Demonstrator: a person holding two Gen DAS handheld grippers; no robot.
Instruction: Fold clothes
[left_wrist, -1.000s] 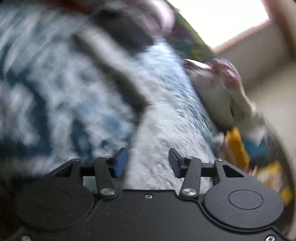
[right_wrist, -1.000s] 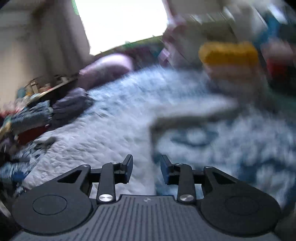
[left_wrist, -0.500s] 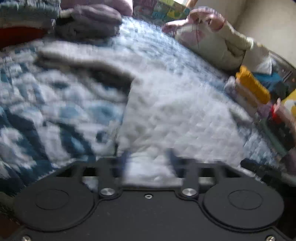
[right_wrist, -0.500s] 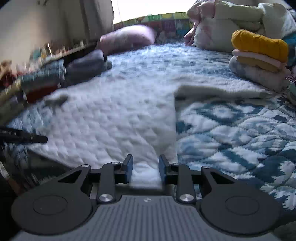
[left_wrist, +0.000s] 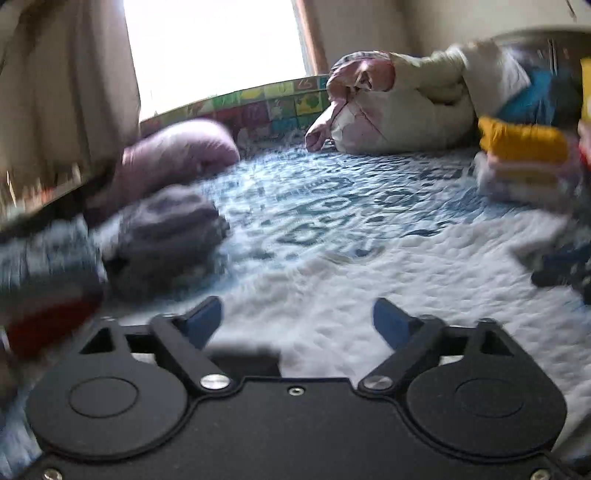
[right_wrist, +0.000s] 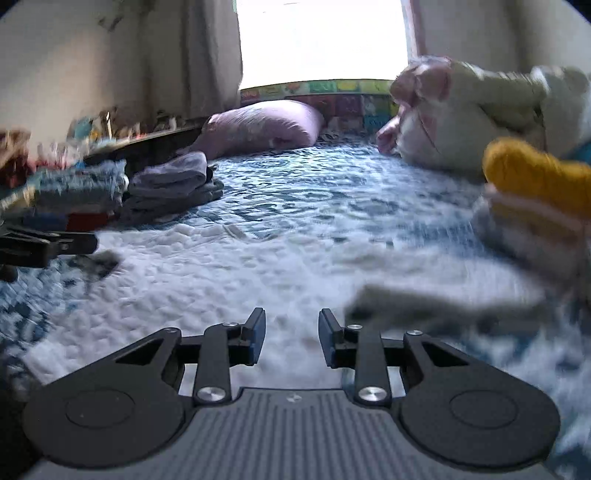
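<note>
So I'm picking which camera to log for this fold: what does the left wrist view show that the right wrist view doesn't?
Only the left wrist view shows the left gripper from behind, jaws wide apart over the white garment. Only the right wrist view shows the right gripper, jaws narrower but open, the left gripper from the side at the frame's left edge, and a cluttered shelf. Both show the garment, pink pillow, grey folded stack, yellow-topped stack, window and blue quilt.
</note>
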